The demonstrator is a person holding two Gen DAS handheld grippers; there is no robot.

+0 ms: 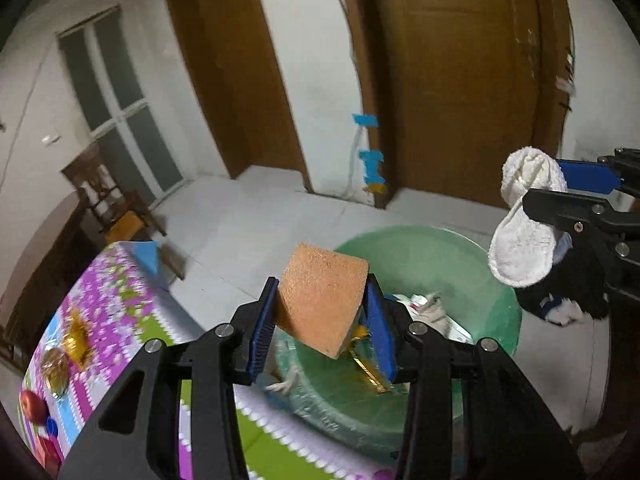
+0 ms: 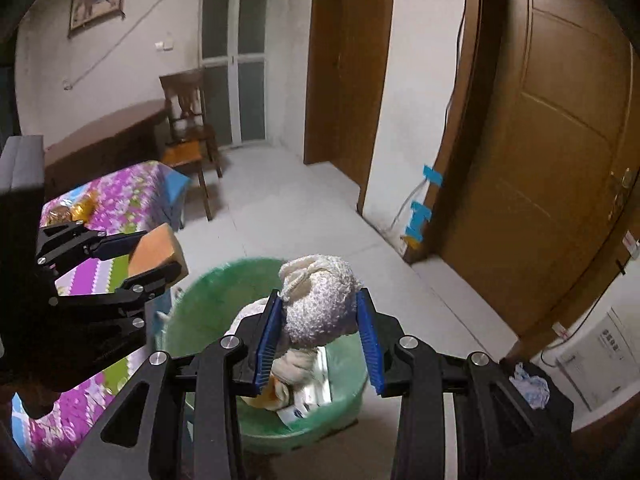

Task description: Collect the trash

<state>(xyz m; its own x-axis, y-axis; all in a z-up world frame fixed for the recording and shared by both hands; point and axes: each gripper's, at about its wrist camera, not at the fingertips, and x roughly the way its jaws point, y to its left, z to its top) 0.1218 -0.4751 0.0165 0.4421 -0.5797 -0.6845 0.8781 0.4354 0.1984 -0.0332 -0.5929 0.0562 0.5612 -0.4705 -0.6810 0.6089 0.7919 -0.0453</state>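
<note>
Sponge (image 1: 322, 300) sits clamped in your left tongs (image 1: 324, 320), white cloth (image 2: 320, 300) in your right tongs (image 2: 320, 320), both above the green basin (image 2: 208, 292). Release off-centre and either could clip the rim and land on the floor.

text: none legible | white box (image 2: 600, 364) at 4 o'clock in right wrist view: printed dark lines, too small and blurred to read | packet in green basin (image 2: 256, 280) at 6 o'clock: blue mark, unreadable | sticker on door (image 2: 633, 246) at 3 o'clock: red-edged, unreadable
</note>
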